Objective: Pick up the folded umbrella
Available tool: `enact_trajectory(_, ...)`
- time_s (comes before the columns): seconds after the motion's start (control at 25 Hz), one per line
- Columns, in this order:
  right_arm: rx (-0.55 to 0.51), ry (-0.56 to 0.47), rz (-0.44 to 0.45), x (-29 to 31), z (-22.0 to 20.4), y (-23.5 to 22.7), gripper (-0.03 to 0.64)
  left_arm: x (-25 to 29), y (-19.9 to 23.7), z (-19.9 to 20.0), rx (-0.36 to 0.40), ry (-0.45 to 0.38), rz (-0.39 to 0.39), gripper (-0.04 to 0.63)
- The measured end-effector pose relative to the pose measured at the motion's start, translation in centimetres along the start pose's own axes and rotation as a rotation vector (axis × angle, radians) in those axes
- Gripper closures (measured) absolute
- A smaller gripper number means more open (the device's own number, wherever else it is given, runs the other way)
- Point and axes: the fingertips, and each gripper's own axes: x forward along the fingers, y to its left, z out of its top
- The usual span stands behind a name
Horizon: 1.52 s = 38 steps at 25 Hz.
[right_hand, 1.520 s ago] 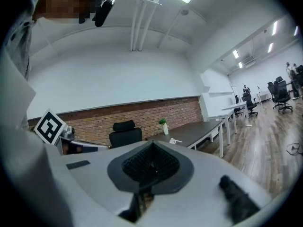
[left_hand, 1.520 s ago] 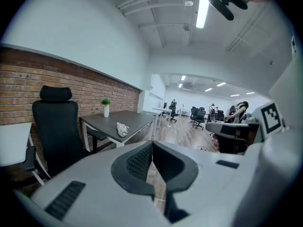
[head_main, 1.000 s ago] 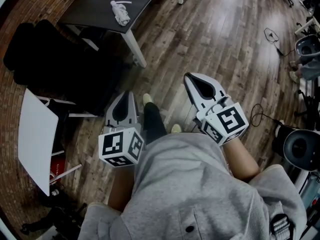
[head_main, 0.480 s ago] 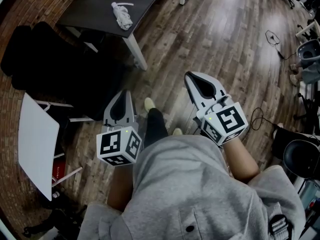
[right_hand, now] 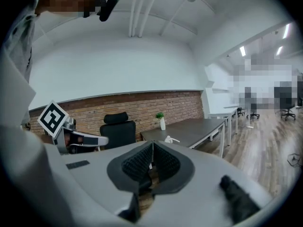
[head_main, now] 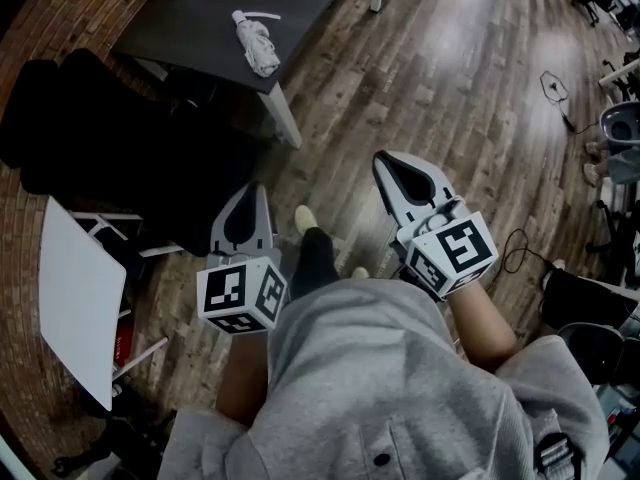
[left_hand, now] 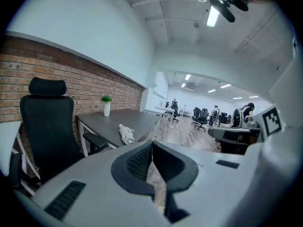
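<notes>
A folded white umbrella (head_main: 258,45) lies near the front corner of a dark desk (head_main: 200,18); it also shows in the left gripper view as the umbrella (left_hand: 126,134) and in the right gripper view as the umbrella (right_hand: 169,139). My left gripper (head_main: 246,200) is shut and empty, held over the wooden floor well short of the desk. My right gripper (head_main: 388,168) is likewise shut with nothing in it, to the right of the left one. Both point toward the desk.
A black office chair (head_main: 110,128) stands left of the desk, a white tabletop (head_main: 75,288) beside it. A small potted plant (left_hand: 106,105) sits at the desk's far end. Cables (head_main: 555,73) and more chairs (head_main: 620,118) lie on the wooden floor at the right.
Both grippers and the person have moved forward across the floor; the desk and umbrella now sit lower and nearer in the head view. Both jaws stayed shut.
</notes>
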Motion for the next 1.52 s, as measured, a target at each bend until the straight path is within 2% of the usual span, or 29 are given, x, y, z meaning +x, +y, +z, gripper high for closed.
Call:
enact_trajectory(0.4, 0.02, 0.028, -0.006, 7.6, 1.3, -1.2, 0.592, 5.2, 5.3, 3.2, -0.002, 0.027, 0.0, 0.581)
enact_trajectory(1.04, -0.014, 0.035, -0.048, 18.2, 4.3, -1.3, 0.592, 11.5, 13.0, 7.0, -0.012, 0.027, -0.053, 0.581)
enact_trajectory(1.52, -0.006, 0.027, -0.096, 21.7, 4.7, -1.1, 0.591, 14.0, 15.8, 7.8, -0.016, 0.02, -0.111, 0.581)
